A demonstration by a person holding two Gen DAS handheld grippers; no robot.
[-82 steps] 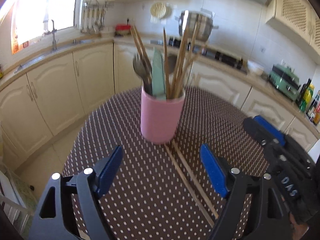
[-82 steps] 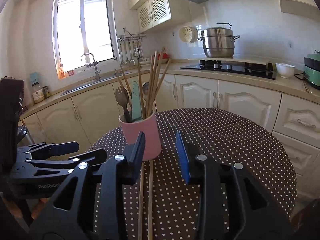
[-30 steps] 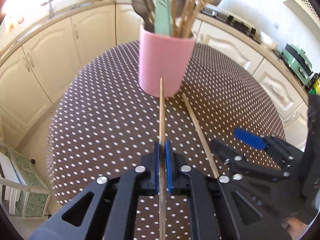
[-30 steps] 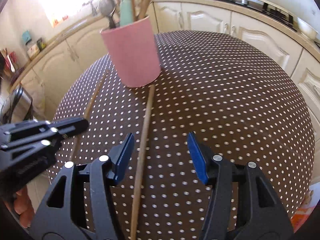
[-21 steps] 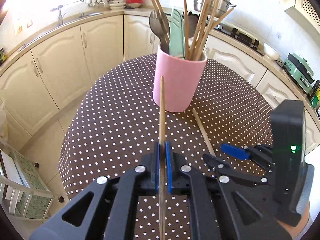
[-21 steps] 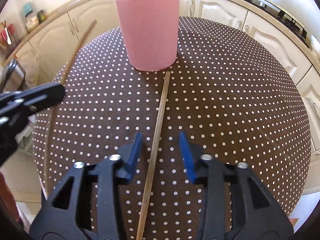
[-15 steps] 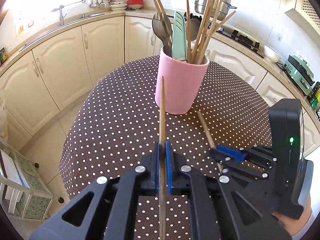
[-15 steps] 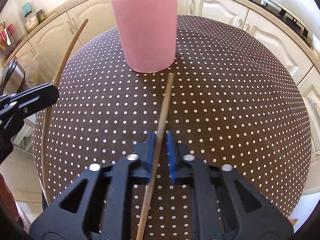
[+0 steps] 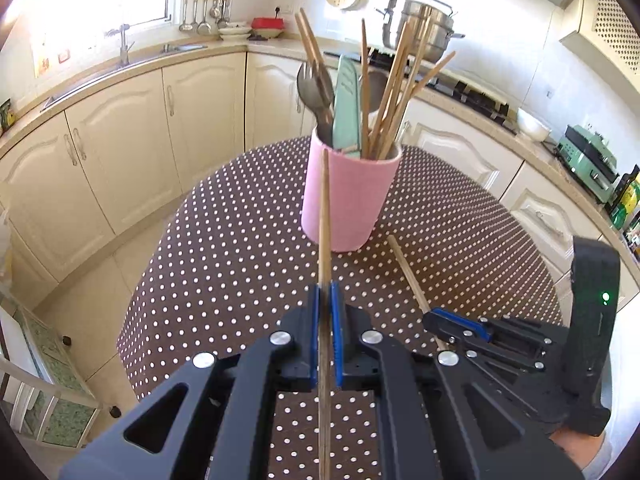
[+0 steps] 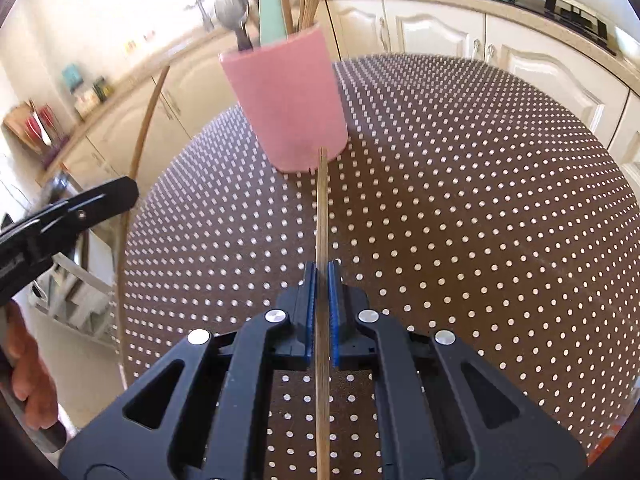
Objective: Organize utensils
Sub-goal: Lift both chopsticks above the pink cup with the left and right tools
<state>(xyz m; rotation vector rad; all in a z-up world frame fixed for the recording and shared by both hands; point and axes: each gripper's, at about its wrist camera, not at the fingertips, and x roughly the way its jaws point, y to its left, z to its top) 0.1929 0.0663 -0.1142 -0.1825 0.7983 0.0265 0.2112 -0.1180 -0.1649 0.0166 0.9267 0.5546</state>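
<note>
Count: two grippers, two loose chopsticks, one pink holder (image 9: 350,196). Left gripper (image 9: 325,312), bottom centre of the left wrist view, has its jaws clamped on one chopstick (image 9: 325,216), whose tip reaches up in front of the holder wall. Right gripper (image 10: 321,300), bottom centre of its own view, has its jaws clamped on a second chopstick (image 10: 321,208), tip just short of the holder base. The holder stands at frame centre on the dotted table (image 9: 224,248) and carries about eight wooden sticks, one green spatula (image 9: 347,108) and two grey utensils (count uncertain, they overlap). Table edge curves away at left; open dotted cloth lies at right of the holder.
</note>
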